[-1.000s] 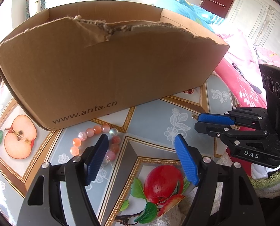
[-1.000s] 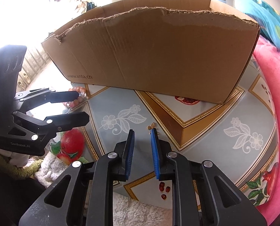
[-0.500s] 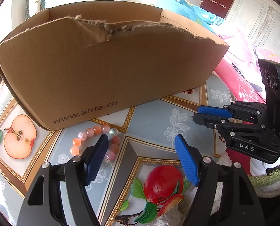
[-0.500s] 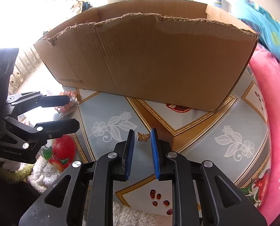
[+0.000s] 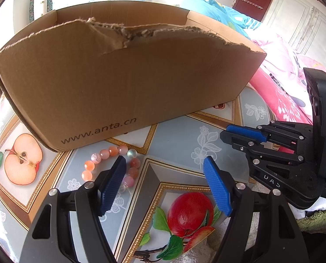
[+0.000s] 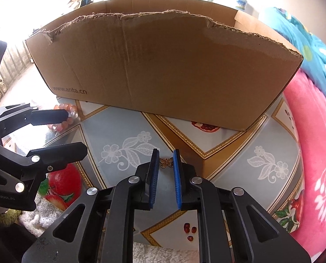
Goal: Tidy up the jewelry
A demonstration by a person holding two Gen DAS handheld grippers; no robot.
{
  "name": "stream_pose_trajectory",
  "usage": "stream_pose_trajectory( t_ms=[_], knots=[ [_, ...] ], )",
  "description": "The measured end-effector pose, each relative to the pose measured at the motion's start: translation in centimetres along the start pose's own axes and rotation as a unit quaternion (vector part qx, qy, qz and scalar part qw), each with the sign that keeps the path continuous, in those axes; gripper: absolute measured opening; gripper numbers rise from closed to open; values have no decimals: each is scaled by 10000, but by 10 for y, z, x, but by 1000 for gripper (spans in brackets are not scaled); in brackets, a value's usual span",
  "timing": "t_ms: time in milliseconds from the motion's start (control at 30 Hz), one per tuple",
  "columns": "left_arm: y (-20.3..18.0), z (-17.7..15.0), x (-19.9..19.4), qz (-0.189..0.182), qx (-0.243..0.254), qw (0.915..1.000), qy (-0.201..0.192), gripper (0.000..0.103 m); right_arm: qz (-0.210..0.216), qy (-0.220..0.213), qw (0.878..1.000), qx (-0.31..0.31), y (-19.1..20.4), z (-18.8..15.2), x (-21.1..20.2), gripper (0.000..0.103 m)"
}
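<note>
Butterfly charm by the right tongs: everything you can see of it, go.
The butterfly charm is small, bronze-gold, apparently metal, with openwork wings spread flat. It lies on the patterned tablecloth, in front of the cardboard box and apart from it. It sits between the right tongs' blue tips; whether the pads touch it is unclear.

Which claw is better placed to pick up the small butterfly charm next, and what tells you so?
The right claw. Its jaws, which have just been closing, already stand either side of the butterfly charm on the table. The left claw hangs wide open over the bead bracelet, well aside from it.
</note>
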State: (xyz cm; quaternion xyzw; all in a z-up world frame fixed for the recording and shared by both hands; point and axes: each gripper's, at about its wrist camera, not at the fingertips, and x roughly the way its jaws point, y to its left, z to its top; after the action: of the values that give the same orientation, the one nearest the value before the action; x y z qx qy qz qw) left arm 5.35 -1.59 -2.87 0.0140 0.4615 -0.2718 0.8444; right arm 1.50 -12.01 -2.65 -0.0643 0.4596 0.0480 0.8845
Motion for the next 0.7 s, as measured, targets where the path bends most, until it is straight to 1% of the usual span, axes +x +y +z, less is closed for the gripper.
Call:
stream_pose_trajectory(
  t_ms=[33,200,267,467,600,700],
  knots=[
    [0,0,0,2,-2,10000,-2,71,7,-4,10000,26,0,0,0,10],
    [0,0,0,-5,-7,10000,0,71,114,-5,9998,155,1,0,-1,10],
    [0,0,0,-2,-4,10000,1,71,217,5,9994,264,-3,1,-1,10],
    [1,0,0,-34,-18,10000,9,71,677,58,9945,792,-24,3,4,10],
    [5,0,-2,-27,-67,10000,18,71,1099,92,9865,1215,-42,2,8,10],
    [8,2,-5,26,-92,10000,-6,71,1335,106,9802,1460,-52,0,11,10]
  ],
)
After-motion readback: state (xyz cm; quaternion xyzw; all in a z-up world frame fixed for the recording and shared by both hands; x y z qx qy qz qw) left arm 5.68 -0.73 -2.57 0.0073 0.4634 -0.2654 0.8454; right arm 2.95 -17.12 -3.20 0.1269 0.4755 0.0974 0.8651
